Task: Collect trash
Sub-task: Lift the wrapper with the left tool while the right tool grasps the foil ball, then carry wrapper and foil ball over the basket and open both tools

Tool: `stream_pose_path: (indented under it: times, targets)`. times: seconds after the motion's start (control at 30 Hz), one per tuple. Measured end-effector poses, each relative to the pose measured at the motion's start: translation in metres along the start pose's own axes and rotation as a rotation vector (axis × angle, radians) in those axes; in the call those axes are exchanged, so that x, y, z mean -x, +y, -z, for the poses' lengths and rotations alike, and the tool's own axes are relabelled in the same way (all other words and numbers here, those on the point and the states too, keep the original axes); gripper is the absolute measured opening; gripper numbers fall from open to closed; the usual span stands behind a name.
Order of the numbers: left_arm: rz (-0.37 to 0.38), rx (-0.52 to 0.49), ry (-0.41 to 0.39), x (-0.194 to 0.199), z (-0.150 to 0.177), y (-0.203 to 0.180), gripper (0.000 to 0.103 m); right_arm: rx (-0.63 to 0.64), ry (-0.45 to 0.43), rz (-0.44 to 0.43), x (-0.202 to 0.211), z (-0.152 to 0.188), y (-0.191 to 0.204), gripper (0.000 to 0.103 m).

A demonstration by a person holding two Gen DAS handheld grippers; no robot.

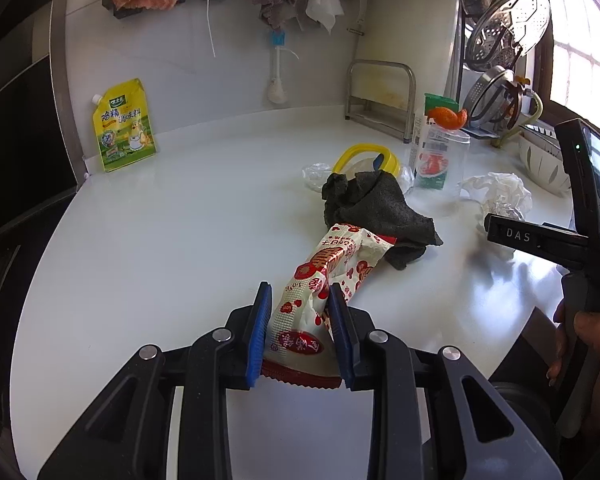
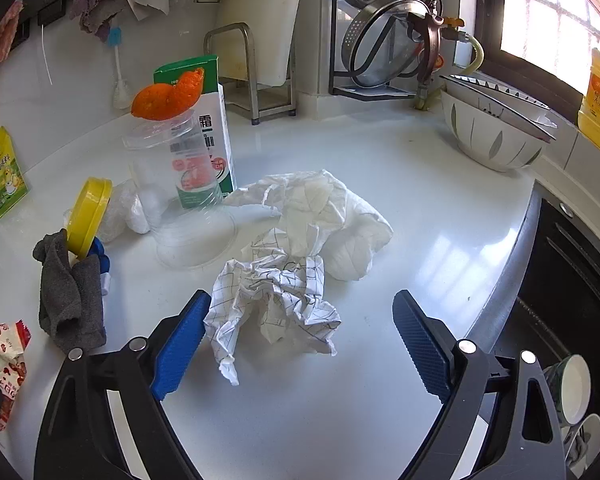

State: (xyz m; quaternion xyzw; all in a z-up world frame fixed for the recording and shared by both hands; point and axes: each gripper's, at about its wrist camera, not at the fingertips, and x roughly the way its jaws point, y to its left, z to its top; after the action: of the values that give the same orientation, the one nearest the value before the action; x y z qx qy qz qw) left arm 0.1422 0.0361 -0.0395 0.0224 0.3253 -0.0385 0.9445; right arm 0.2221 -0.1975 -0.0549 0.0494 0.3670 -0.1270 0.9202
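Gripping: left gripper [image 1: 300,320] clamped on snack wrapper [image 1: 332,276], long axis running ahead
Right gripper [image 2: 300,340]: gaping wide, empty
Crumpled paper [image 2: 279,292]: dead ahead between its fingers, nearest this side

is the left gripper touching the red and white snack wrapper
Touching. The left wrist view shows the left gripper with both blue pads pressed against the snack wrapper, which is pinched and creased between them.

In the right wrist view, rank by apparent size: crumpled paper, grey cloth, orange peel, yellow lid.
Largest to smallest as they look:
1. crumpled paper, closest to the camera, which enlarges it
2. grey cloth
3. orange peel and yellow lid: too alike to rank, and the lid stands on edge.
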Motion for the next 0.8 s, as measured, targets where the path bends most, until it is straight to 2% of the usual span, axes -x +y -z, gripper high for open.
stream_pose_path:
  times: [0.03,0.07,0.17,0.23,0.47,0.63,0.8]
  targets:
    - [-0.002,0.004,0.0,0.001,0.001,0.001,0.029,0.005,-0.001,-0.004,0.001,0.001,0.001,0.073]
    - [-0.004,0.007,0.0,0.002,0.001,0.002,0.029,0.014,0.005,-0.004,0.001,0.002,0.002,0.053]
    - [-0.01,0.007,-0.005,0.007,0.004,0.001,0.029,0.034,0.008,-0.027,0.006,0.008,0.005,0.035]
    - [-0.009,0.005,-0.006,0.012,0.006,0.0,0.029,0.04,-0.005,-0.052,0.015,0.014,0.005,0.029]
    - [-0.006,0.006,-0.014,0.04,0.018,-0.003,0.029,0.039,-0.046,-0.131,0.069,0.044,-0.002,0.027]
    - [0.009,-0.004,-0.019,0.066,0.03,-0.01,0.029,0.011,-0.081,-0.165,0.12,0.076,-0.024,0.027]
    - [0.03,-0.026,-0.013,0.093,0.047,-0.023,0.029,-0.021,-0.05,-0.187,0.156,0.12,-0.048,0.027]
